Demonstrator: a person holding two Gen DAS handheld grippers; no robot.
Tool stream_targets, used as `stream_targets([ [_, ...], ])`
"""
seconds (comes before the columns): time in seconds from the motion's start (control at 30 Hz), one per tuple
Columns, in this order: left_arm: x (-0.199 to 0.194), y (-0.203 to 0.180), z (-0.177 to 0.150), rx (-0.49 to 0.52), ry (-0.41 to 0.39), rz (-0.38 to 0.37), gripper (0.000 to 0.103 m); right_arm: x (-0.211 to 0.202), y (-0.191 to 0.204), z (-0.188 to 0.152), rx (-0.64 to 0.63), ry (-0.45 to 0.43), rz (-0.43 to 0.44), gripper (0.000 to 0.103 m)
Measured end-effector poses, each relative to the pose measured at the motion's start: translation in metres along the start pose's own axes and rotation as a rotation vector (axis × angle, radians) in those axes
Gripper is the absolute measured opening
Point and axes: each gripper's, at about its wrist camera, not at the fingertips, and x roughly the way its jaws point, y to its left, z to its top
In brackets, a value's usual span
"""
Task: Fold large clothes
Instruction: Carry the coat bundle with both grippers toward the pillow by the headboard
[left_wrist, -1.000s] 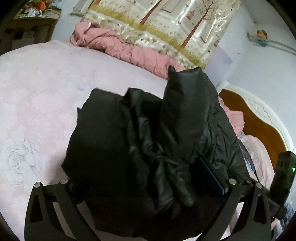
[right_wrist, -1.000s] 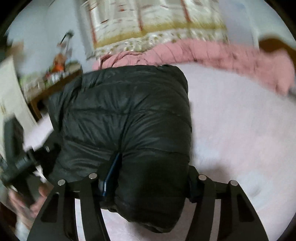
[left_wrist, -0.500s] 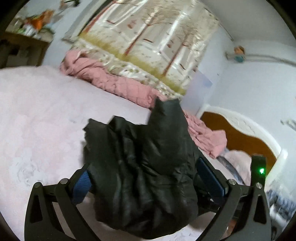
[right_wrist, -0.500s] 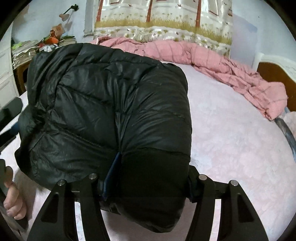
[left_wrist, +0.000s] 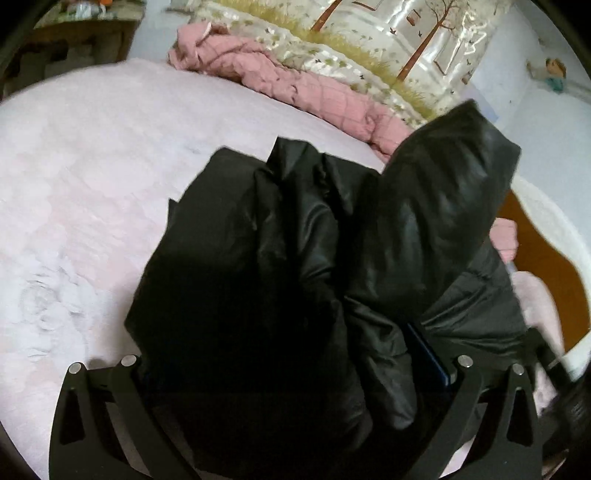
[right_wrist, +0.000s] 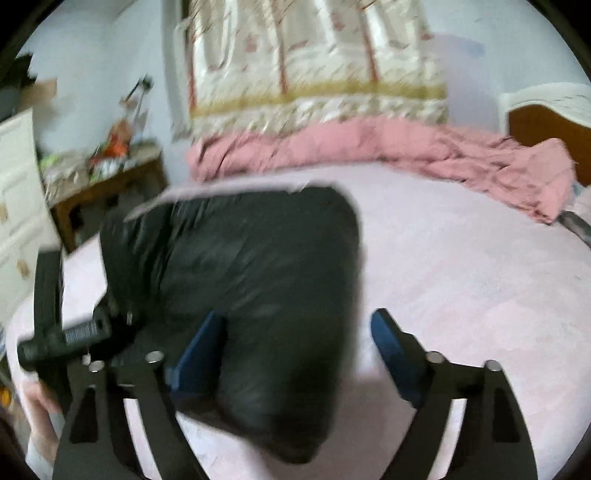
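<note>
Right gripper (right_wrist: 299, 350) jaws have just been opening, releasing the puffy, slippery black jacket (right_wrist: 258, 288); left gripper (left_wrist: 291, 373) clamps its bunched bulk

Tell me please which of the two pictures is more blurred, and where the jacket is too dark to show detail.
Right wrist view: strong motion blur smears the curtain and the black jacket. Left wrist view: sharper, but the jacket's lower middle, between the left gripper's fingers, sinks into featureless black; fisheye bends the bed edges in both.
</note>
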Motion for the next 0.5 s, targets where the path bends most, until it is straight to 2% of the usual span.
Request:
stream_targets([
  [0.07, 0.0, -0.001, -0.002, 0.005, -0.002, 0.013, 0.103, -0.001, -0.012, 0.004, 0.034, -0.007, -0.02, 0.091],
  [0.13, 0.003, 0.0, -0.003, -0.001, 0.008, 0.009, 0.103, 0.01, -0.024, 0.002, 0.082, 0.063, 0.006, 0.092],
  [0.3, 0.006, 0.001, 0.0, 0.01, 0.016, 0.008, 0.103, 0.044, -0.058, -0.013, 0.34, 0.21, 0.233, 0.092],
  [0.4, 0.006, 0.001, 0.001, 0.011, 0.022, -0.015, 0.1, 0.063, -0.059, -0.026, 0.405, 0.275, 0.364, 0.092],
  [0.43, 0.006, 0.002, 0.002, 0.014, 0.023, -0.017, 0.099, 0.071, -0.054, -0.03, 0.406, 0.3, 0.395, 0.09],
  [0.47, 0.007, 0.002, 0.002, 0.016, 0.023, -0.014, 0.099, 0.075, -0.049, -0.032, 0.396, 0.314, 0.417, 0.075],
  [0.5, 0.007, 0.001, 0.002, 0.02, 0.021, -0.02, 0.093, 0.075, -0.048, -0.033, 0.389, 0.305, 0.414, 0.062],
])
